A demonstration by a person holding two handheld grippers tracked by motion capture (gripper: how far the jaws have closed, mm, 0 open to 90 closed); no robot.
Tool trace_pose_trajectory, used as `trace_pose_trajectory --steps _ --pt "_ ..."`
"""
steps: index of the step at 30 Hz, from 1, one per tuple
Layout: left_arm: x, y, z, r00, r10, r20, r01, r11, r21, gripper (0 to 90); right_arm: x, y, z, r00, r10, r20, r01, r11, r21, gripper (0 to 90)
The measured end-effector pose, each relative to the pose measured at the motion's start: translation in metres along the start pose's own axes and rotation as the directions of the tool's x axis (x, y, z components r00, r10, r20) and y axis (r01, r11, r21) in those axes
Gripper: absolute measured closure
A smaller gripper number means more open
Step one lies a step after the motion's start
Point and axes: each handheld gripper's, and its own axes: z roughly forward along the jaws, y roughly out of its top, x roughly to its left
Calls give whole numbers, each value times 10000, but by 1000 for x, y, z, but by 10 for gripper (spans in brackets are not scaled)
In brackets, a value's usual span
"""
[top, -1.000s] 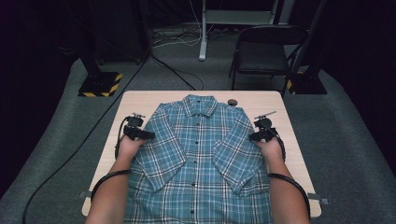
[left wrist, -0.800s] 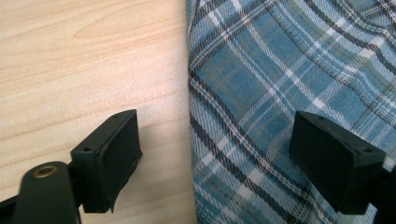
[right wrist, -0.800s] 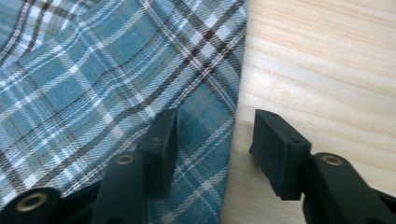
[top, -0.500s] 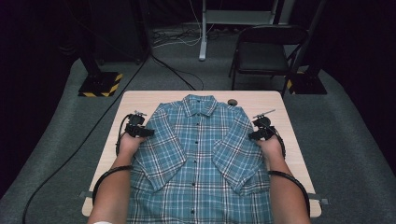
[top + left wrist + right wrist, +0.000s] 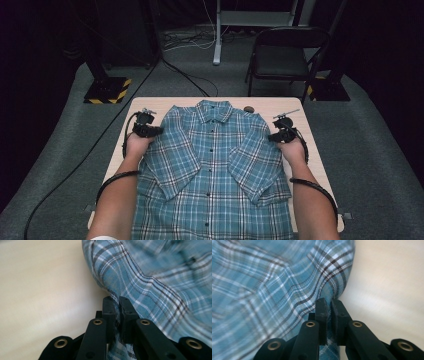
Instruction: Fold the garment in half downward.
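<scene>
A blue plaid short-sleeved shirt (image 5: 212, 170) lies face up and buttoned on the pale wooden table (image 5: 310, 150), collar at the far end. My left gripper (image 5: 156, 131) is at the shirt's left shoulder edge; its jaws have just been closing and now pinch a fold of plaid cloth (image 5: 140, 287), lifted off the tabletop (image 5: 45, 290). At the right shoulder edge, my right gripper (image 5: 271, 137) has also just been closing and clamps the cloth (image 5: 274, 290) beside bare table (image 5: 387, 285). In the left gripper view my left gripper (image 5: 117, 300) and in the right gripper view my right gripper (image 5: 329, 301) show fabric squeezed between the pads.
A small dark round object (image 5: 248, 108) sits on the table just beyond the collar. Behind the table stand a black folding chair (image 5: 282, 55), a stand base with yellow-black tape (image 5: 106, 90) and cables on the grey floor (image 5: 170, 65).
Both grippers have closed on the shirt's shoulder edges and risen a little, pulling the cloth up with them.
</scene>
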Motion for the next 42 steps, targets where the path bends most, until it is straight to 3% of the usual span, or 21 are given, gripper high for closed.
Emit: trace_pose_trajectory --steps 4,5,6,7,8,11,13,16,18,23,24,27,28,29,30,32,33,34,38,40,42 --pt "-3 37 -32 9994 351 51 -342 9917 -1240 844 0 28 -40 9993 -158 341 203 9904 -1369 846" --pt "-3 37 -32 9994 351 51 -342 9917 -1240 844 0 36 -51 9988 -199 457 277 9839 -1766 846" --pt "-3 48 -42 9992 370 122 -344 9854 -1665 844 0 36 -51 9988 -199 457 277 9839 -1766 846" --pt "-3 63 -58 9988 461 170 -409 9719 -2318 842 -1 50 -76 9974 -111 710 296 9638 -2648 845" --pt "-3 71 -66 9985 473 268 -384 9633 -2658 841 -1 55 -84 9969 -104 774 325 9564 -2901 845" --pt "-6 87 -84 9959 738 524 -523 9418 -3320 837 2 68 -107 9948 -263 979 598 9320 -3575 843" --pt "-11 90 -94 9906 1096 817 -745 9339 -3496 834 5 73 -121 9966 -429 710 675 9170 -3932 842" --pt "-18 80 -102 9827 1539 1035 -1094 9317 -3463 834 14 66 -132 9933 -1099 352 1148 9119 -3940 840" --pt "-21 63 -108 9764 1635 1409 -1053 9307 -3503 837 22 51 -137 9854 -1693 148 1624 9118 -3771 841" --pt "-25 4 -131 9563 1883 2237 -1021 9319 -3480 848 35 -12 -154 9668 -2479 -614 2092 9066 -3666 841" --pt "-24 -10 -136 9506 1830 2509 -908 9364 -3389 850 36 -27 -159 9635 -2554 -804 2094 9059 -3681 842" --pt "-23 -54 -147 9353 1800 3047 -825 9482 -3069 844 37 -73 -165 9532 -2670 -1419 2082 9199 -3323 837" --pt "-21 -67 -148 9184 1673 3586 -717 9616 -2650 790 38 -88 -164 9471 -2785 -1592 2229 9282 -2978 821" --pt "-20 -80 -149 9101 1427 3891 -554 9723 -2270 644 37 -103 -162 9368 -2851 -2028 2288 9377 -2613 777" --pt "-19 -91 -150 9139 1203 3877 -422 9781 -2040 532 36 -116 -161 9336 -2815 -2215 2272 9435 -2412 719" --pt "-17 -105 -155 9307 1317 3413 -718 9805 -1828 439 34 -134 -162 9444 -2364 -2285 1870 9578 -2183 589" --pt "-16 -109 -155 9386 1327 3184 -791 9812 -1760 406 34 -139 -164 9493 -2300 -2144 1815 9576 -2238 569" --pt "-17 -110 -153 9412 1291 3122 -823 9839 -1588 361 35 -142 -166 9527 -2247 -2046 1765 9572 -2293 551" --pt "-35 -106 -131 9430 1807 2794 -1519 9809 -1218 298 45 -137 -151 9560 -2105 -2044 1654 9620 -2175 504" --pt "-50 -104 -109 9284 2062 3091 -1865 9781 -921 296 53 -133 -131 9530 -2053 -2227 1631 9674 -1935 477" --pt "-64 -105 -83 9233 2331 3052 -2303 9720 -459 282 59 -130 -106 9514 -1879 -2438 1542 9765 -1509 452"
